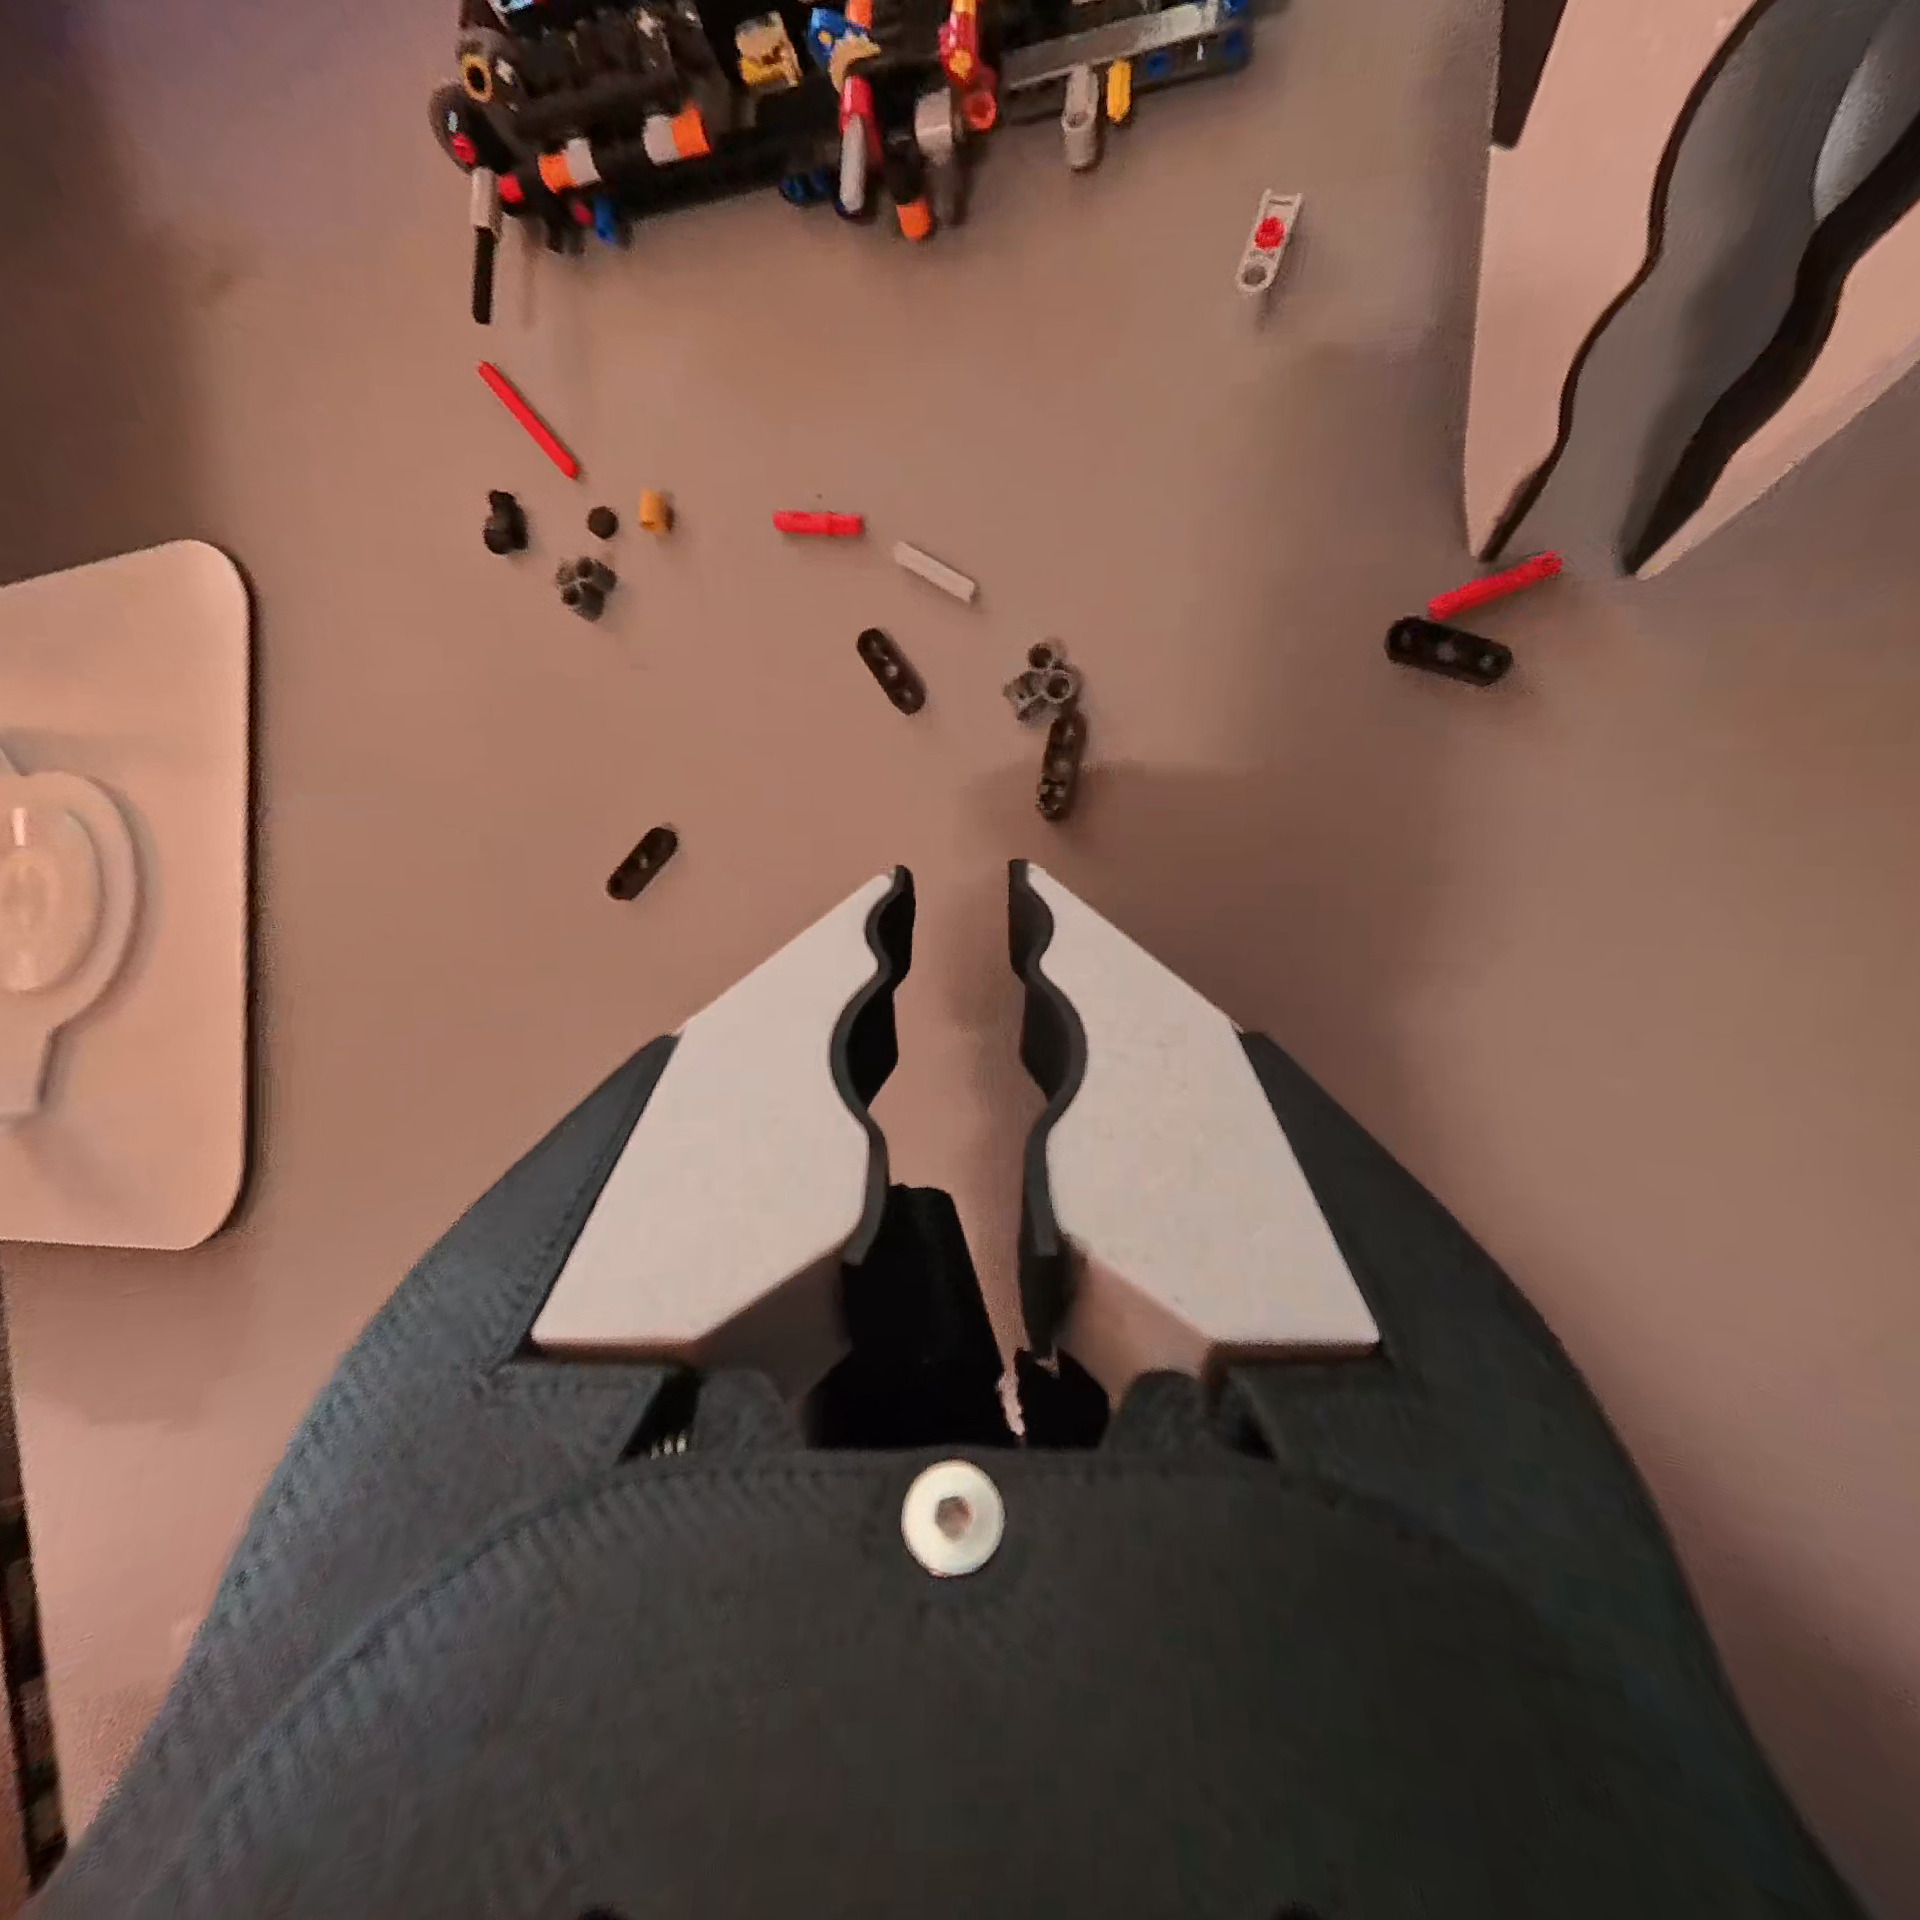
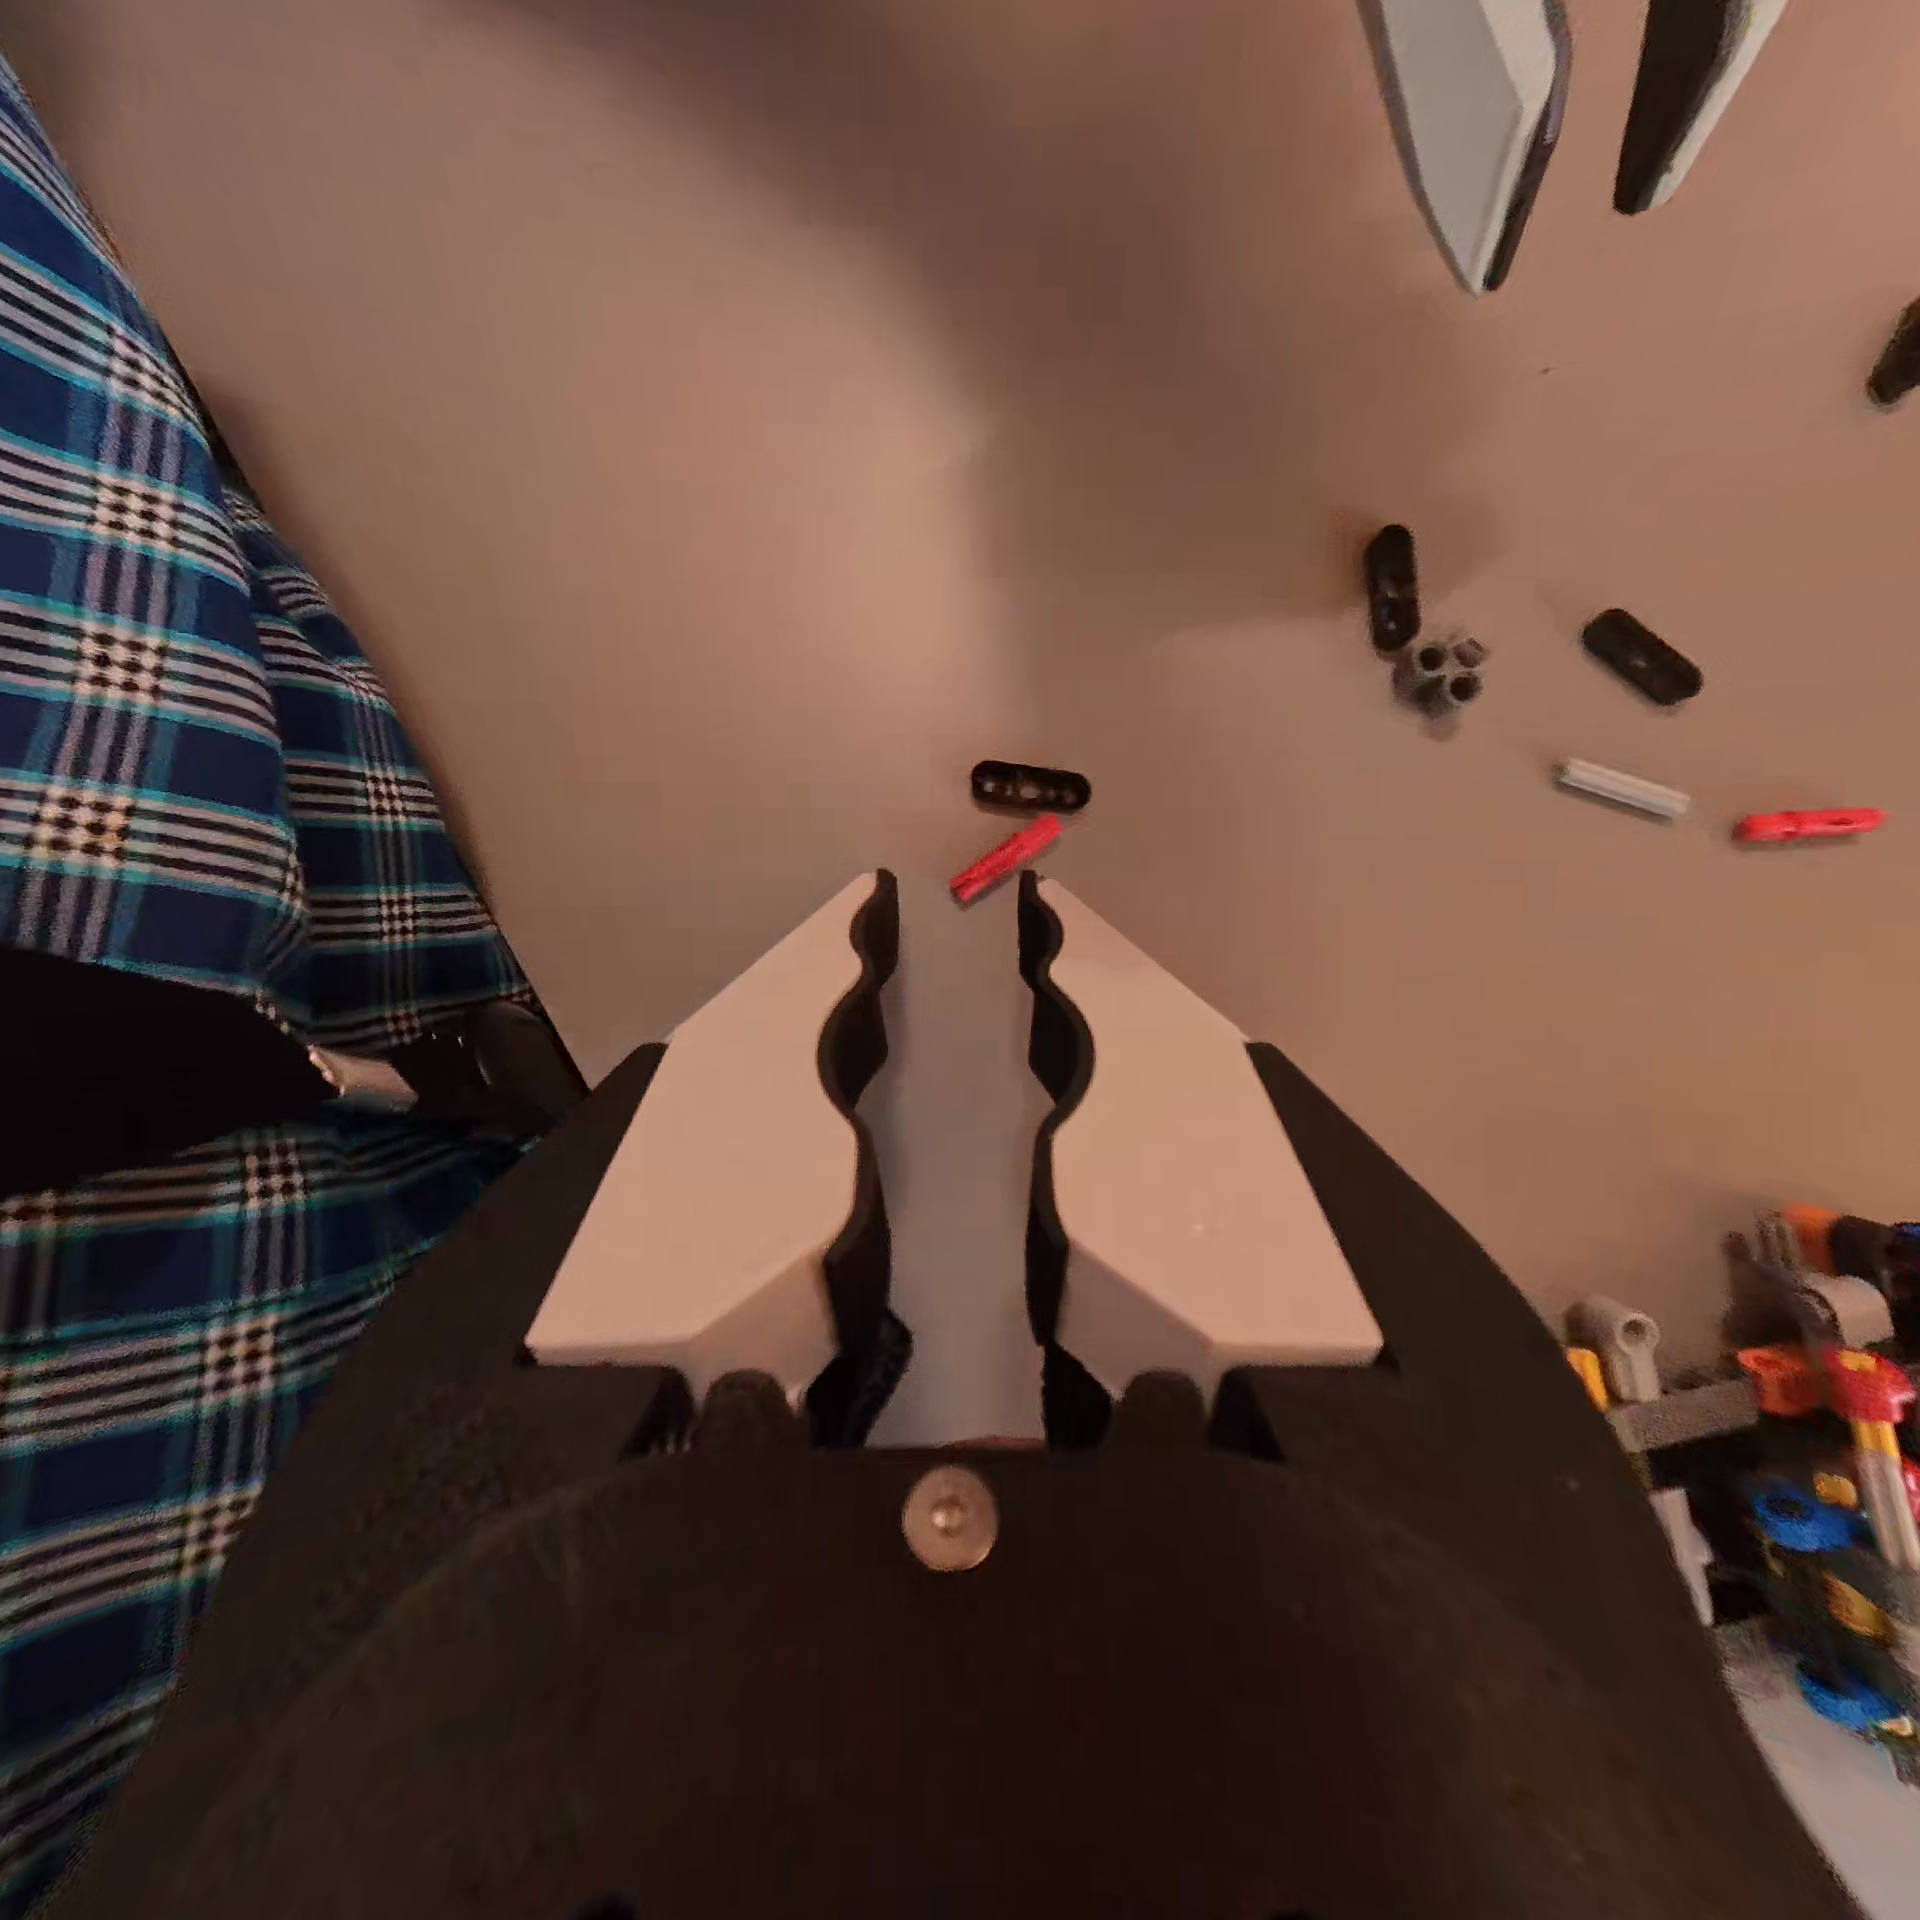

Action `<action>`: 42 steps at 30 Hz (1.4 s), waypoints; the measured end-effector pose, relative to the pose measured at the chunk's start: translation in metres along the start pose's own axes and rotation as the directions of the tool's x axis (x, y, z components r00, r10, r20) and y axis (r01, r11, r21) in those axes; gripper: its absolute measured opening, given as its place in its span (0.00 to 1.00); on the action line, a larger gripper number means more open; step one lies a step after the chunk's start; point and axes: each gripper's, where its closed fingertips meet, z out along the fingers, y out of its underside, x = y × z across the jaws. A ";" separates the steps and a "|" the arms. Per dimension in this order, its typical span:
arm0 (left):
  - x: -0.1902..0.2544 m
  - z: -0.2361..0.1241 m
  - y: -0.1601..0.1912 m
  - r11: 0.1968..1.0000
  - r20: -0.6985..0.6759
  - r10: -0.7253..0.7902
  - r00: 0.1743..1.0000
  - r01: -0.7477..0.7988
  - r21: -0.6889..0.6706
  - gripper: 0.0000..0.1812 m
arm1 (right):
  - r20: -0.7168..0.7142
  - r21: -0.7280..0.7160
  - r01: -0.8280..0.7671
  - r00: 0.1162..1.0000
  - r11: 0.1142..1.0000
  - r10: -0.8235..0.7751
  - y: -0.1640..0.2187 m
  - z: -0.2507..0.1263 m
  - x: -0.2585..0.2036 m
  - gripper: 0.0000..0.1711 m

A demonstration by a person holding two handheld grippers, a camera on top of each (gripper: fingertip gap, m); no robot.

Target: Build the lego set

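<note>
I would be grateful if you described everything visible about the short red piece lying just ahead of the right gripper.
The short red piece is a slim plastic-looking rod with a ridged surface. It lies flat and slanted on the tan table, just beyond the open right gripper, which holds nothing. A black three-hole beam lies close beside it; whether they touch is unclear. The left wrist view shows it too.

Two wrist cameras, both looking down along their fingers at one table [image 1: 1195, 1039]

The left wrist view hovers above loose pieces, facing the half-built model [image 1: 790, 94] at the far edge. The right wrist view is closer to the surface. Both share the short red axle [image 1: 1494, 585] [image 2: 1005, 858] and black beam [image 1: 1447, 651] [image 2: 1030, 784].
</note>
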 end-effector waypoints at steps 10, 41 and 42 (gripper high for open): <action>0.011 0.004 0.009 0.999 0.013 -0.036 0.999 0.036 -0.007 0.10 | -0.144 0.001 0.067 0.987 0.998 -0.066 -0.024 0.020 0.017 0.00; -0.073 -0.072 0.127 0.901 0.511 -0.342 0.788 0.430 -0.061 0.13 | -0.050 0.040 0.265 0.964 0.963 -0.263 -0.188 0.125 0.178 0.07; -0.072 -0.071 0.128 0.901 0.503 -0.343 0.793 0.429 -0.063 0.13 | -0.054 0.030 0.273 0.961 0.962 -0.271 -0.188 0.129 0.180 0.07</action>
